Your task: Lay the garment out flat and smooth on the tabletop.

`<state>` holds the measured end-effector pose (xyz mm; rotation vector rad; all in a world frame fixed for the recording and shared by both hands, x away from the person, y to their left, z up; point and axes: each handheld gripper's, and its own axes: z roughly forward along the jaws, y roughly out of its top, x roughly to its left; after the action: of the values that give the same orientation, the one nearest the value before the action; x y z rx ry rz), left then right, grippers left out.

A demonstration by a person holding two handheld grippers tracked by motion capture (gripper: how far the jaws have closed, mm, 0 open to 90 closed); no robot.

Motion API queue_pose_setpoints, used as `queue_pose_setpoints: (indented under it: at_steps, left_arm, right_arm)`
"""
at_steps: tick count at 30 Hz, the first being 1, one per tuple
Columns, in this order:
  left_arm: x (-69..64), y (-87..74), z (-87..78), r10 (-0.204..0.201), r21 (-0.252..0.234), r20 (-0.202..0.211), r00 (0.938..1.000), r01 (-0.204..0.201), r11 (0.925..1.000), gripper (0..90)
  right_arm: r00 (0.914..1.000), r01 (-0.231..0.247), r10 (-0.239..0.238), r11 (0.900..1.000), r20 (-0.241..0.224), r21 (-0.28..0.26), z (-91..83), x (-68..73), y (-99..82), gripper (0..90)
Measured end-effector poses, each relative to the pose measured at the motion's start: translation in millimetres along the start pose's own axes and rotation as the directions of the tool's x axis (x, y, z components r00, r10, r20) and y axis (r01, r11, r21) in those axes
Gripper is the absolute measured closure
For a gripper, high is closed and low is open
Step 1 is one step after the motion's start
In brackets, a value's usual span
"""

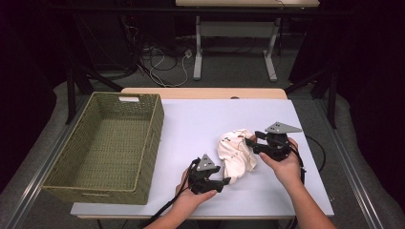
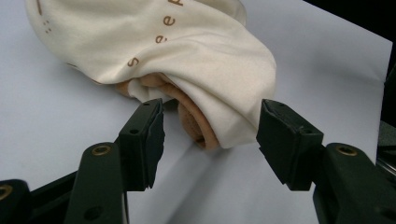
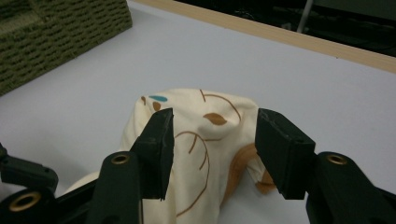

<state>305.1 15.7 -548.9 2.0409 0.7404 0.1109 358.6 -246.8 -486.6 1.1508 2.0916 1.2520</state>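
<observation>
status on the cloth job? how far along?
Done: the cream cloth is bunched into a bundle on the white table. In hand: left gripper and right gripper both straddle its ends, jaws open, nothing clamped. Left: the woven basket holds nothing.

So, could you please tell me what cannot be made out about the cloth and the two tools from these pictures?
- Cream cloth: bunched up, so its folds hide what garment it is, in all three views.
- Brown lettering: wraps over a fold in the left gripper view; the word is unreadable.
- Left tool: in the high view its body hides whether the tips touch the cloth.
- Right tool: open; the cloth's lower part is cut off by the frame's bottom edge.
</observation>
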Motion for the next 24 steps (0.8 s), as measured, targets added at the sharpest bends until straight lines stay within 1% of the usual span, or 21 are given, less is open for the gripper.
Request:
queue_pose_setpoints:
  at_steps: [2, 4, 5, 6, 8, 9, 10, 11, 12, 13, 14, 15, 16, 17, 18, 19, 20, 22, 24]
  left_arm:
    - [0.7, 0.1, -1.8, 0.008, -0.009, -0.008, 0.9999, -0.008, 0.9999, 41.3]
    - [0.7, 0.3, -3.0, 0.008, -0.020, -0.012, 0.9999, -0.009, 0.9998, 41.4]
    - [0.3, 0.4, -4.0, 0.008, -0.019, -0.015, 0.9999, -0.008, 0.9998, 41.4]
    - [1.5, 0.9, -4.8, 0.025, -0.019, -0.017, 0.9996, -0.025, 0.9995, 41.3]
    - [2.1, 1.0, -6.0, 0.026, -0.024, -0.019, 0.9995, -0.027, 0.9994, 41.4]
    - [2.2, 0.8, -6.5, 0.018, -0.026, -0.023, 0.9996, -0.018, 0.9995, 41.3]
    - [3.4, 1.1, -7.6, 0.023, -0.021, -0.021, 0.9995, -0.023, 0.9995, 41.3]
    - [4.1, 1.2, -8.6, 0.022, -0.020, -0.025, 0.9994, -0.023, 0.9996, 41.3]
    - [4.5, 1.1, -9.2, 0.020, -0.026, -0.027, 0.9994, -0.020, 0.9994, 40.9]
    - [4.6, 1.1, -10.0, 0.008, -0.025, -0.022, 0.9997, -0.009, 0.9996, 40.7]
    - [5.9, 1.5, -11.3, 0.016, -0.024, -0.023, 0.9996, -0.016, 0.9996, 40.7]
    - [5.7, 1.3, -11.8, 0.002, -0.034, -0.023, 0.9997, -0.003, 0.9994, 40.5]
    - [6.3, 1.5, -12.9, 0.003, -0.037, -0.026, 0.9996, -0.004, 0.9993, 40.3]
    - [7.2, 1.9, -14.1, 0.007, -0.037, -0.028, 0.9996, -0.008, 0.9993, 40.3]
    - [7.8, 2.0, -15.0, 0.004, -0.042, -0.030, 0.9995, -0.005, 0.9991, 40.1]
    - [8.7, 2.1, -15.9, 0.003, -0.047, -0.033, 0.9994, -0.004, 0.9989, 40.0]
    - [9.0, 2.2, -17.2, -0.009, -0.046, -0.033, 0.9994, 0.007, 0.9989, 40.0]
    - [11.8, 2.6, -19.4, -0.006, -0.050, -0.035, 0.9994, 0.004, 0.9988, 40.0]
    - [14.3, 3.0, -22.0, -0.008, -0.053, -0.040, 0.9992, 0.005, 0.9986, 40.0]
  right_arm:
    - [0.9998, 0.012, -0.012, 0.9999, 0.013, 0.008, -3.9, 4.5, -3.7, 46.9]
    - [0.9996, 0.021, -0.021, 0.9998, 0.019, -0.005, -6.5, 8.0, -7.9, 46.9]
    - [0.9997, 0.014, -0.014, 0.9999, 0.021, -0.006, -7.7, 10.0, -10.4, 46.8]
    - [0.9999, 0.007, -0.007, 1.0000, 0.012, -0.003, -9.1, 11.8, -12.9, 47.0]
    - [1.0000, -0.008, 0.008, 0.9999, 0.005, 0.007, -11.0, 16.2, -19.8, 47.1]
    - [0.9999, -0.010, 0.010, 0.9999, 0.004, 0.011, -11.1, 18.6, -23.2, 47.2]
    - [0.9999, -0.012, 0.012, 0.9997, 0.006, 0.020, -11.0, 21.5, -26.1, 47.1]
    - [0.9999, 0.002, -0.002, 0.9997, 0.011, 0.024, -10.6, 24.0, -28.3, 47.1]
    - [0.9998, 0.006, -0.007, 0.9996, 0.020, 0.029, -11.0, 26.6, -30.1, 47.1]
    - [0.9996, 0.002, -0.003, 0.9993, 0.026, 0.038, -11.7, 29.0, -31.7, 47.1]
    - [0.9994, 0.007, -0.008, 0.9992, 0.034, 0.038, -12.2, 31.0, -33.7, 47.1]
    - [0.9995, 0.010, -0.011, 0.9992, 0.029, 0.038, -12.3, 33.0, -35.8, 47.2]
    - [0.9996, 0.008, -0.009, 0.9987, 0.028, 0.050, -13.1, 35.1, -37.8, 47.3]
    - [0.9994, 0.008, -0.010, 0.9986, 0.034, 0.053, -13.7, 36.8, -39.8, 47.3]
    - [0.9994, 0.008, -0.010, 0.9986, 0.034, 0.051, -15.2, 37.6, -41.9, 47.2]
    - [0.9994, -0.006, 0.004, 0.9984, 0.034, 0.057, -17.6, 38.8, -43.5, 47.3]
    - [0.9993, -0.019, 0.017, 0.9991, 0.033, 0.038, -18.3, 39.4, -45.4, 47.4]
    - [0.9994, -0.021, 0.020, 0.9993, 0.028, 0.031, -22.0, 38.5, -48.2, 48.3]
    - [0.9986, -0.047, 0.047, 0.9988, 0.026, 0.010, -23.4, 37.9, -53.2, 49.6]
